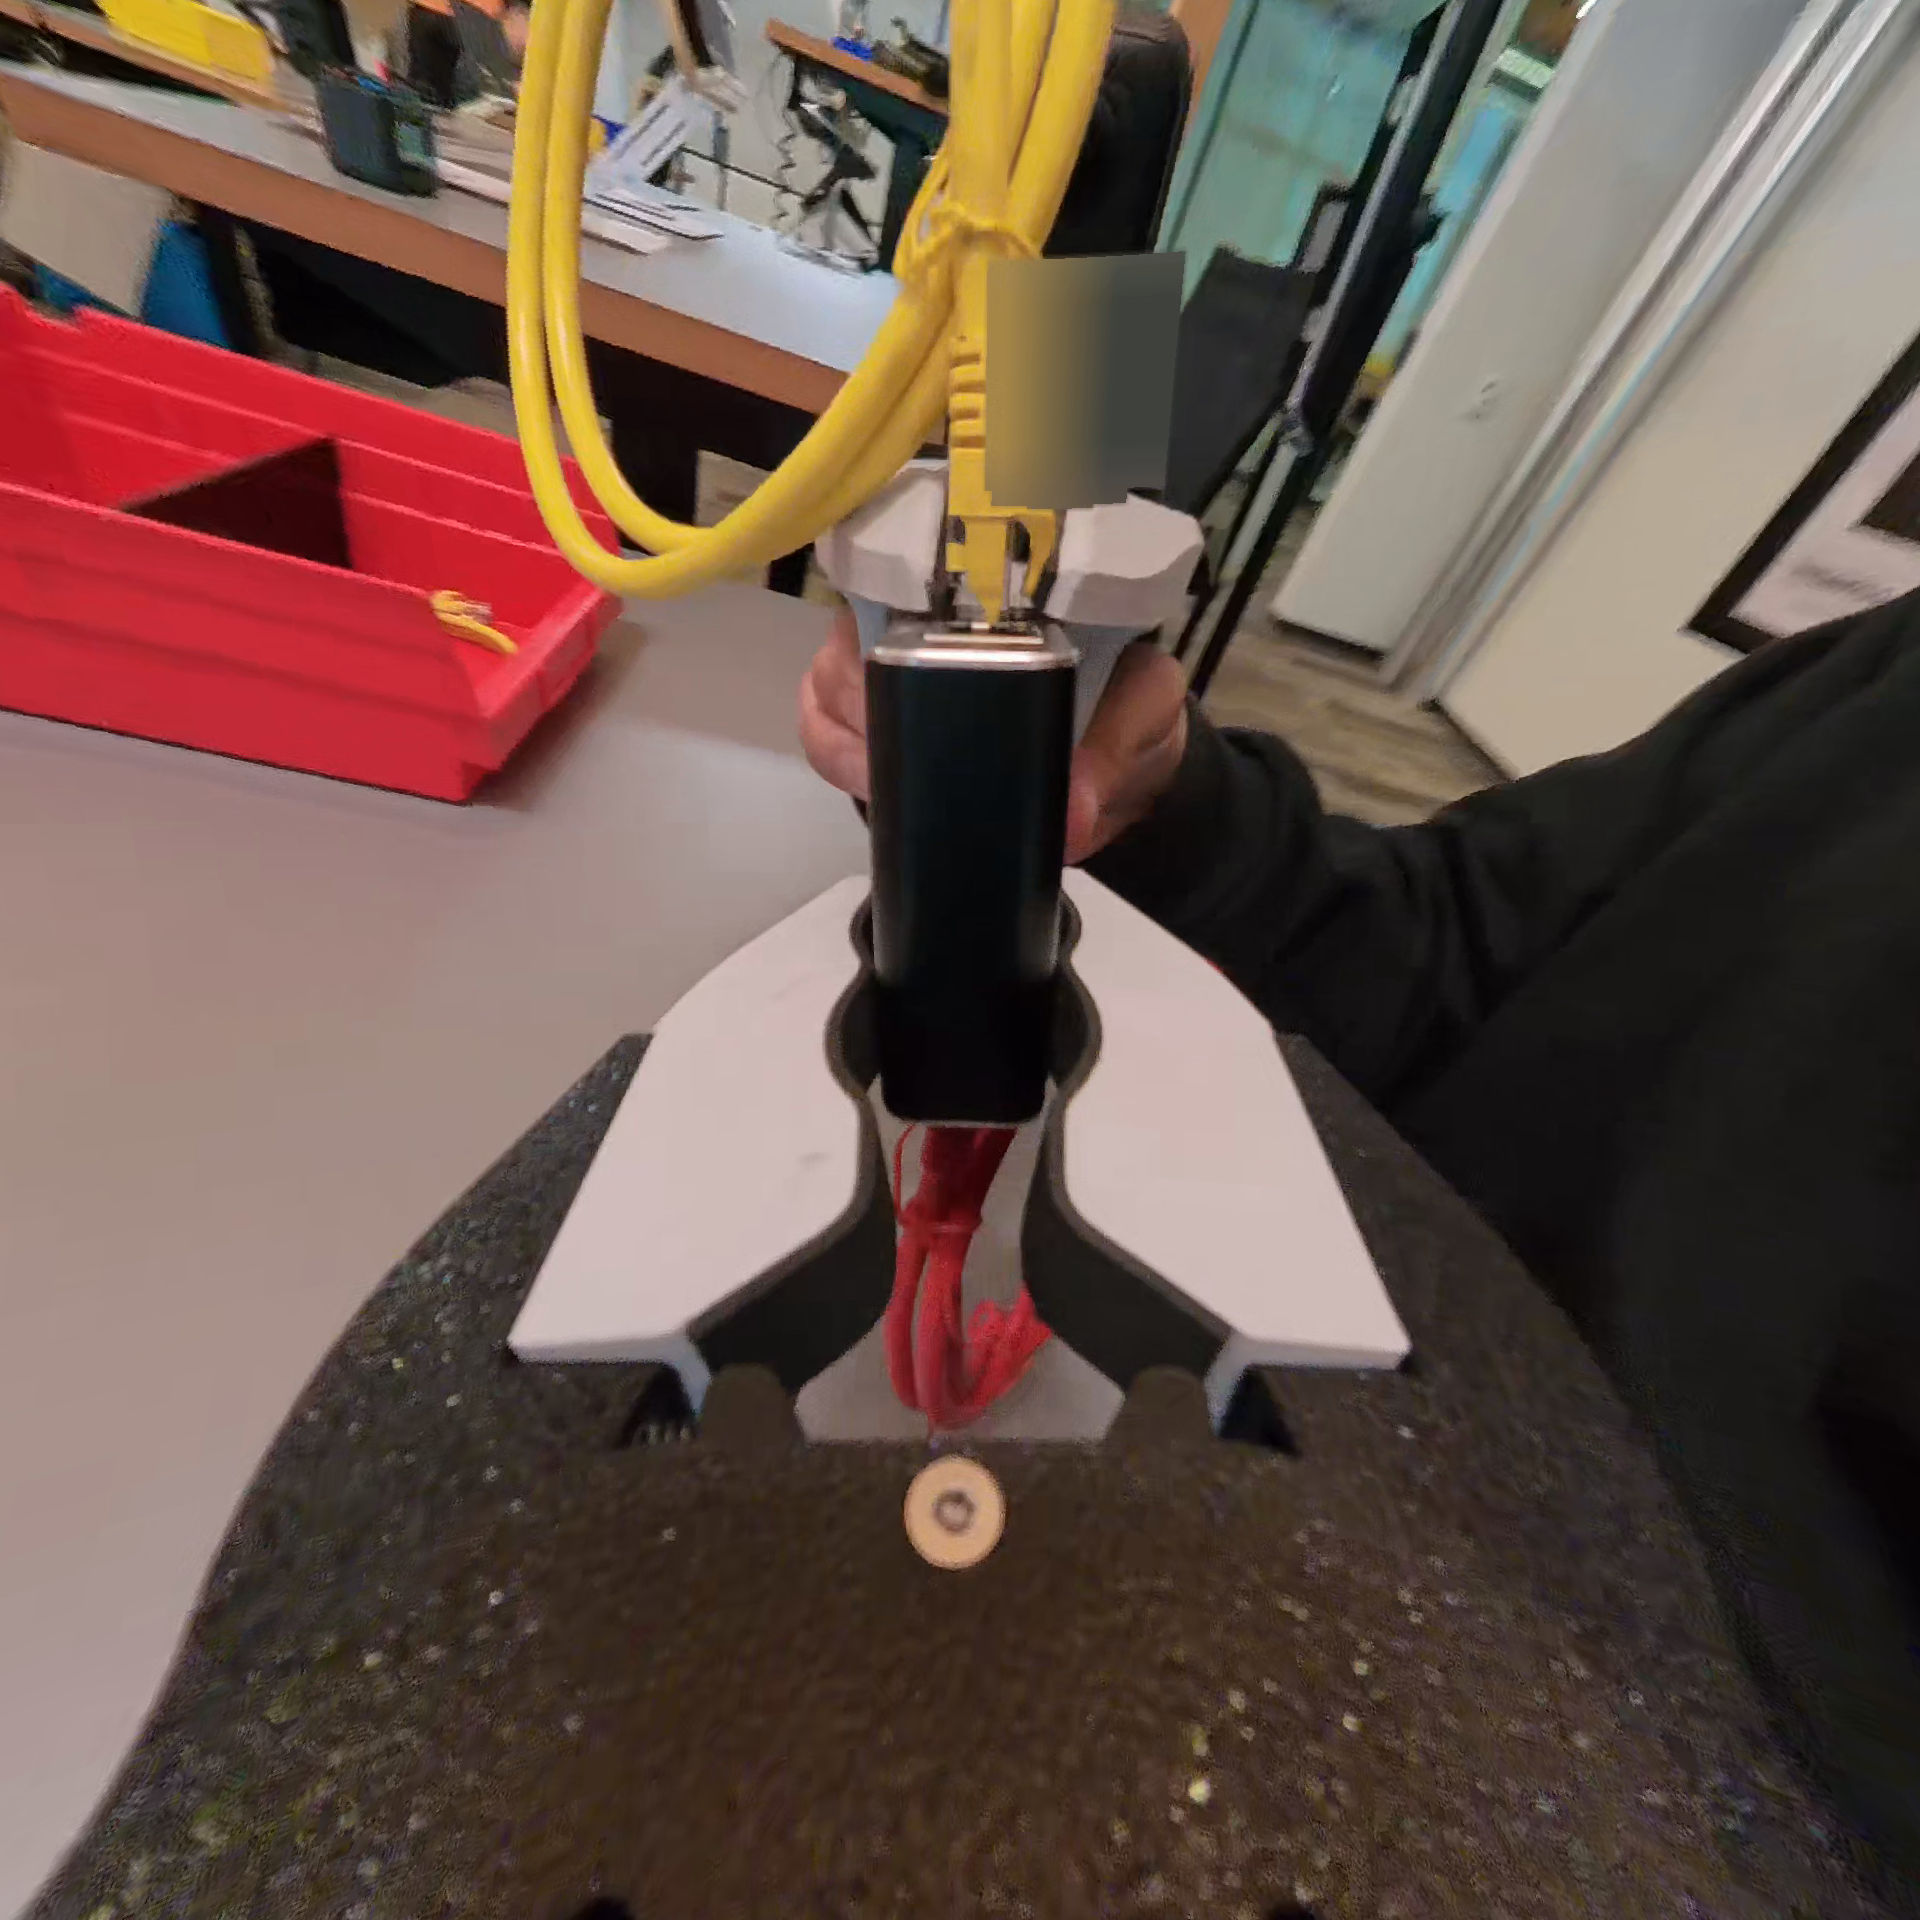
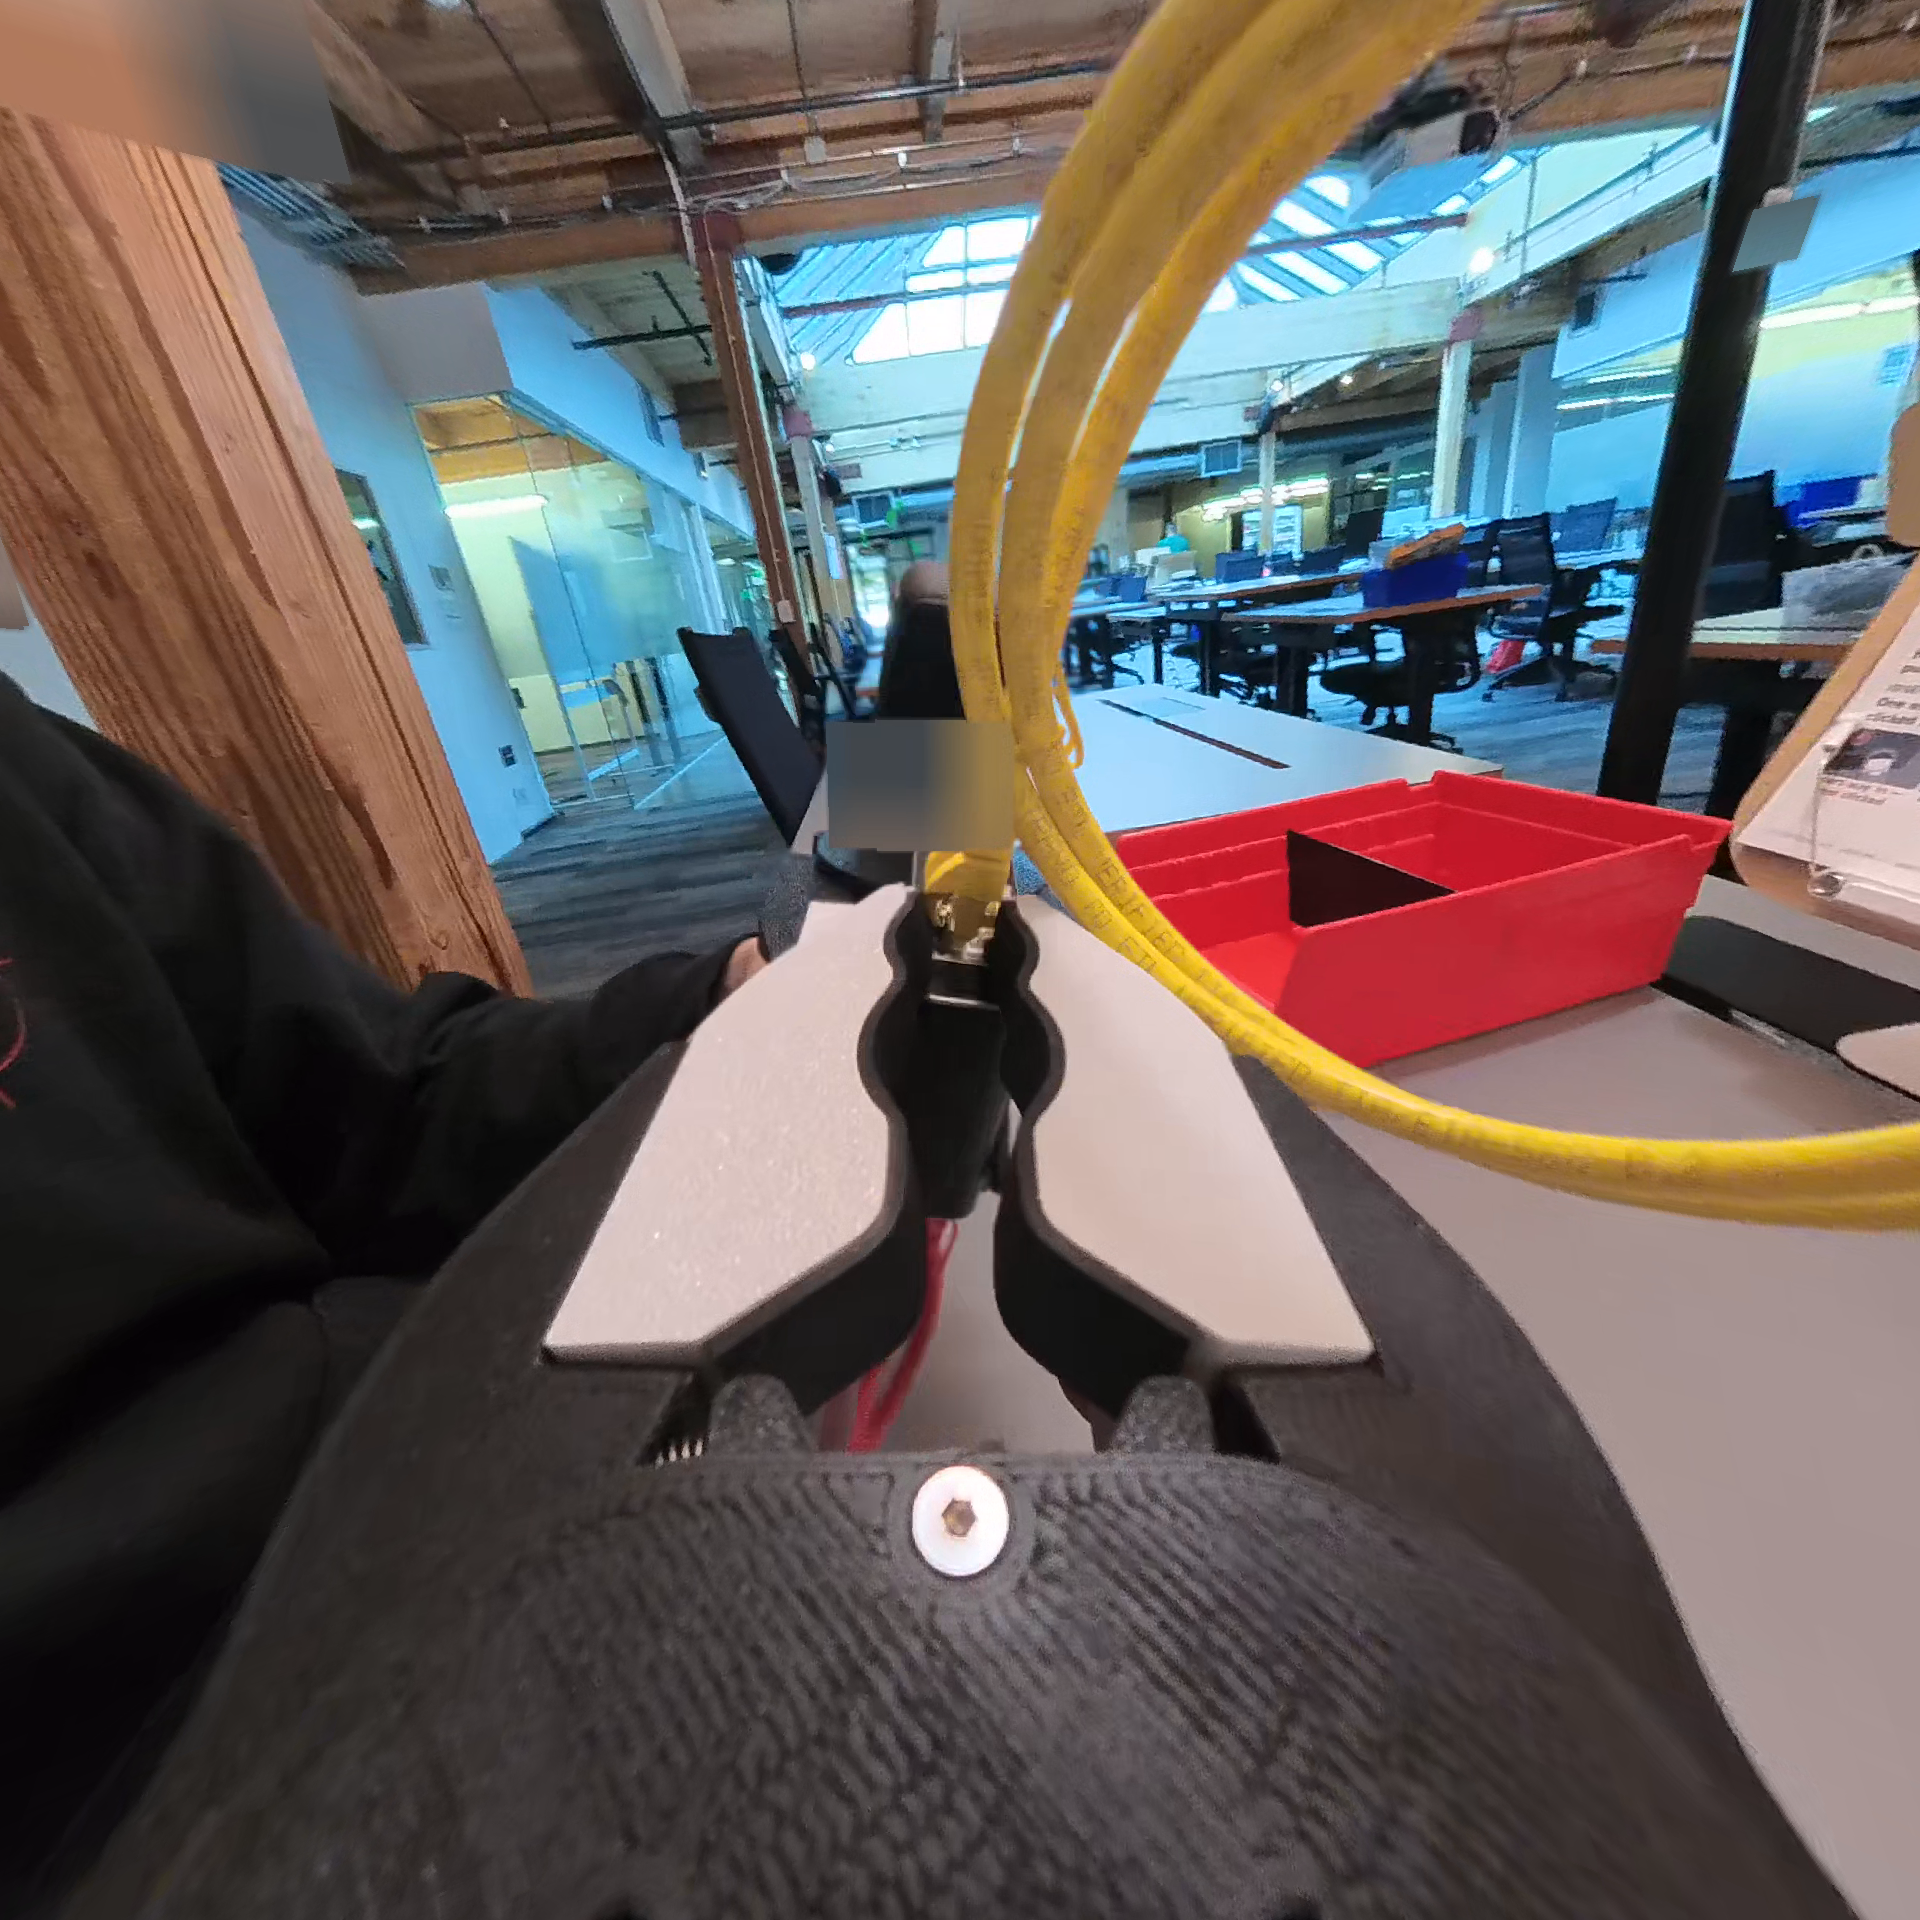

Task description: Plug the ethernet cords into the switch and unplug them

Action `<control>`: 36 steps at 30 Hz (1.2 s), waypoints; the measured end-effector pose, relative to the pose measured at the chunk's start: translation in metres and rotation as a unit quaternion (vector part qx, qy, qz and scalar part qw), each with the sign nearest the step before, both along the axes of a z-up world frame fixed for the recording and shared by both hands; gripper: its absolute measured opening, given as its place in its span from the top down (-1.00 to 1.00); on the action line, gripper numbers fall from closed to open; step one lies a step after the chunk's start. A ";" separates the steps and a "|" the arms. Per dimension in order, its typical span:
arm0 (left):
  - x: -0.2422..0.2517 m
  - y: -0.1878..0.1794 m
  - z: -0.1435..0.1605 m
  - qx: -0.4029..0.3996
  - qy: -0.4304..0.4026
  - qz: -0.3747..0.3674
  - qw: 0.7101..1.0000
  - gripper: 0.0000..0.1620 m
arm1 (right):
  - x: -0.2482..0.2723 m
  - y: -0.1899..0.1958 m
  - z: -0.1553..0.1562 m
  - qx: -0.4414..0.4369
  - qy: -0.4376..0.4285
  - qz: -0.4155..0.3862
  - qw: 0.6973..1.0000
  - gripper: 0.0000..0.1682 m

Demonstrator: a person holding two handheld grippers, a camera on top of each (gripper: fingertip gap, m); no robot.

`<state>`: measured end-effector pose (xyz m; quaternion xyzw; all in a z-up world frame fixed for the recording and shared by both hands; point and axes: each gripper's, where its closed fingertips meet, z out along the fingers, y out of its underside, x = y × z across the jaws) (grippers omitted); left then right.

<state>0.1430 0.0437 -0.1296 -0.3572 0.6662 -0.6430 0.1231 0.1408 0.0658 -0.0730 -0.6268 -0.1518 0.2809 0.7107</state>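
The left gripper (image 1: pixel 961 997) is clamping the black switch (image 1: pixel 964 883) upright above the grey table (image 1: pixel 312 987), a red cord (image 1: pixel 951 1299) hanging from its lower end. Opposite, the right gripper (image 1: pixel 992 582) is pinching the yellow ethernet cord (image 1: pixel 727 499) by its plug (image 1: pixel 977 540), tip at the switch's top port. Seating looks unfinished; unplugging comes afterwards. Both hands are meeting mid-air, beside a red bin (image 1: pixel 260 582).

Both tongs, left tongs (image 1: pixel 961 997) and right tongs (image 2: pixel 961 997), have grey-white fingers on speckled black bodies with a pale hex screw (image 1: pixel 954 1524), and the person wears black sleeves (image 1: pixel 1455 935).
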 end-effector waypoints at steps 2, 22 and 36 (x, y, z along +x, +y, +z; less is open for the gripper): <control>0.003 0.002 -0.001 0.031 -0.010 0.020 0.999 0.65 | 0.002 0.000 0.000 0.002 0.003 -0.001 1.000 0.84; 0.003 -0.004 -0.019 0.123 0.064 -0.003 0.990 0.66 | 0.001 -0.001 -0.003 -0.016 -0.073 -0.017 0.997 0.83; 0.014 -0.014 0.009 0.020 -0.025 -0.005 0.999 0.53 | -0.001 0.000 0.005 0.002 0.000 0.009 1.000 0.83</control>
